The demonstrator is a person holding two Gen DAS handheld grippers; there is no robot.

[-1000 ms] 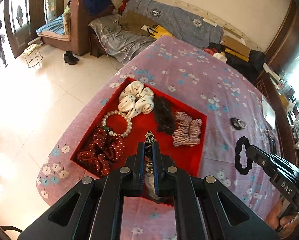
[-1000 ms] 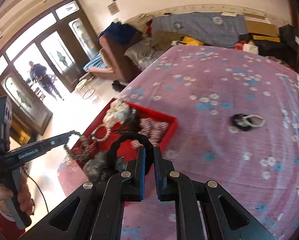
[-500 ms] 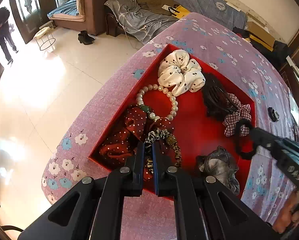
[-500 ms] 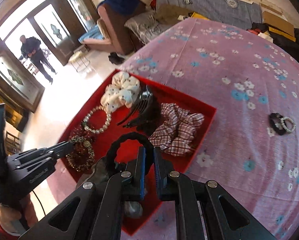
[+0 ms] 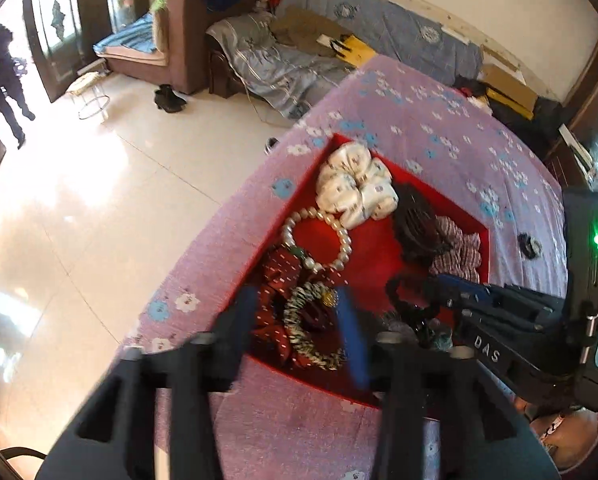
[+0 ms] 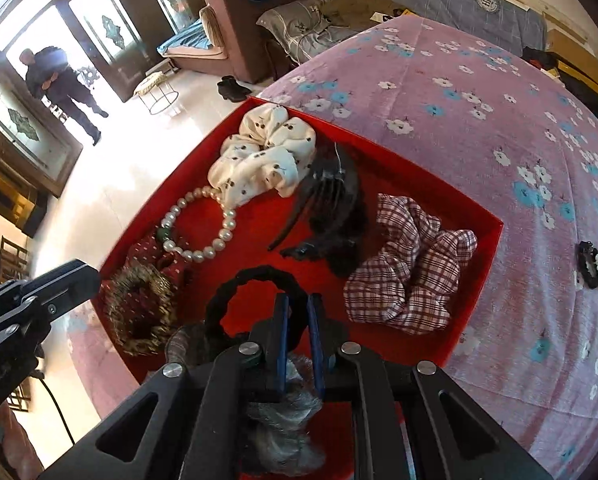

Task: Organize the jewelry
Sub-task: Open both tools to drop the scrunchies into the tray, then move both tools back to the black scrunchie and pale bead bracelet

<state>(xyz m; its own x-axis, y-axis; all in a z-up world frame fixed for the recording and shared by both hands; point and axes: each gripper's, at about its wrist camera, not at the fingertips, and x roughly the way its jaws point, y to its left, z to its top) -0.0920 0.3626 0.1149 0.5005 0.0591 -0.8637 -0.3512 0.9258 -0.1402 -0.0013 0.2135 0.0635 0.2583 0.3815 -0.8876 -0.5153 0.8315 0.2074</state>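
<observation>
A: Because both grippers are working over the red tray [image 6: 475, 216] together, can you tell me what each one is doing?

B: The left gripper [image 5: 299, 320] has just been opening. Its jaws are standing apart now, and the leopard-print hair tie [image 5: 311, 332] is lying between them on the dark red dotted scrunchie [image 5: 277, 280], near the tray's front corner. I think it is letting the tie go there.

A: And the right gripper [image 6: 297, 320]?

B: It is pointing down into the tray, and its jaws have just been opening a little. The black braided hair ring [image 6: 255, 280] is passing through the narrow gap; whether the pads are still pressing it, I cannot tell. It is hanging over the grey scrunchie [image 6: 287, 436].

A: What is already inside?

B: The pearl bracelet [image 6: 197, 232], the white scrunchie [image 6: 267, 148], the black claw clip [image 6: 327, 204] and the plaid scrunchie [image 6: 407, 276]. One small black and pearl piece [image 6: 593, 266] is waiting outside on the flowered cloth [image 6: 479, 92].
</observation>
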